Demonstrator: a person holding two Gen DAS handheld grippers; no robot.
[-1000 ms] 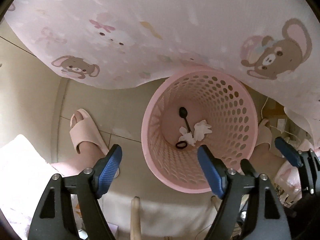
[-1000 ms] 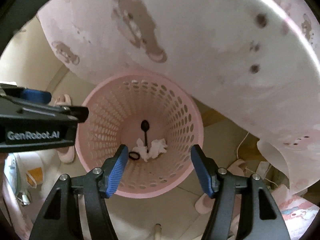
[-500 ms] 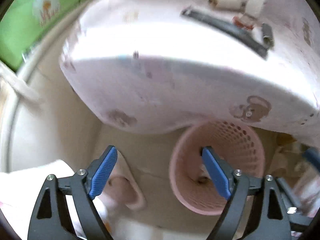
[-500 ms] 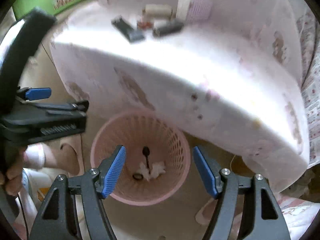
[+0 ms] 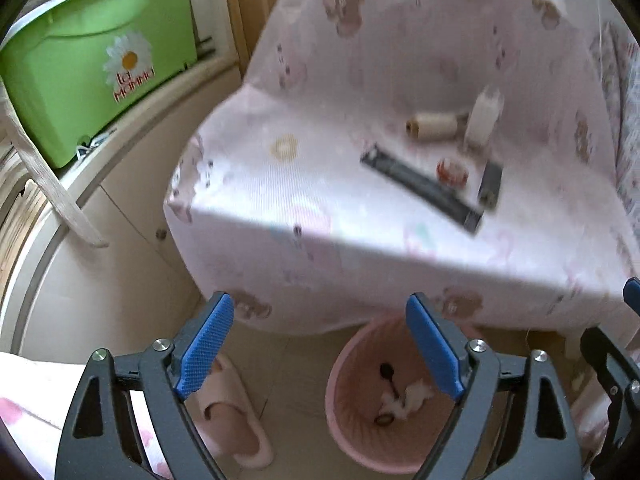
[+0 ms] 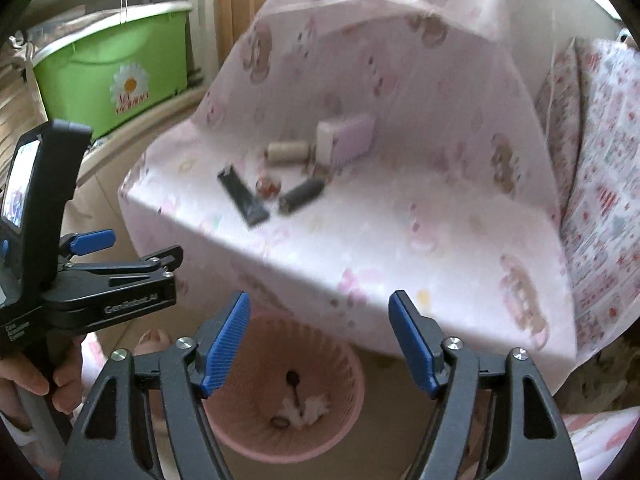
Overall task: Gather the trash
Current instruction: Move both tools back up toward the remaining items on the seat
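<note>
A pink perforated bin [image 5: 352, 432] stands on the floor under the table edge. It holds crumpled white tissue [image 5: 416, 394], a black spoon [image 5: 389, 374] and a dark ring. On the bear-print tablecloth [image 5: 320, 200] lie a black flat strip [image 5: 420, 188], a cream spool [image 5: 434, 126], a white box [image 5: 484, 118], a small red-and-white piece [image 5: 452, 170] and a dark cylinder [image 5: 491, 184]. My left gripper [image 5: 319, 308] and right gripper [image 6: 320, 300] hover above the bin [image 6: 248, 436]. The jaws of both are opening, and nothing is between them.
A green storage box [image 5: 92, 76] with a daisy sits on a white cupboard at the left. A pink slipper [image 5: 236, 420] lies on the floor beside the bin. A person's hand [image 6: 24, 380] holds the left gripper's handle. Patterned bedding [image 6: 600, 200] is at the right.
Both grippers have risen and tilted up from the bin, so the table top with its items has come into view. Both pairs of jaws stand wider apart.
</note>
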